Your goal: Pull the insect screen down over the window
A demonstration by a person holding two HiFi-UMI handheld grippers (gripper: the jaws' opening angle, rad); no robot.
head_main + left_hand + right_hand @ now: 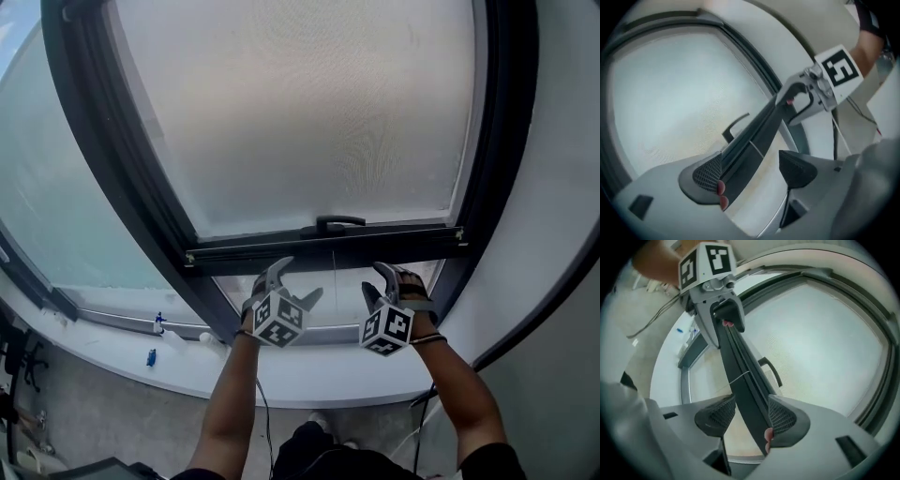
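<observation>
Pale hazy window pane [281, 94], fine insect screen mesh [361, 155] barely discernible, right gripper [375, 281] clamping dark metal pull bar [328, 246], left gripper [300, 278] agape, 1 pad [708, 172] touching it.

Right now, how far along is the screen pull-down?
Done: the insect screen covers most of the pane, and its bottom bar sits low. In hand: the right gripper jaws clamp the bar; the left gripper jaws straddle it with only one pad touching. Left: an uncovered strip shows below the bar, so the last stretch down remains.
</observation>
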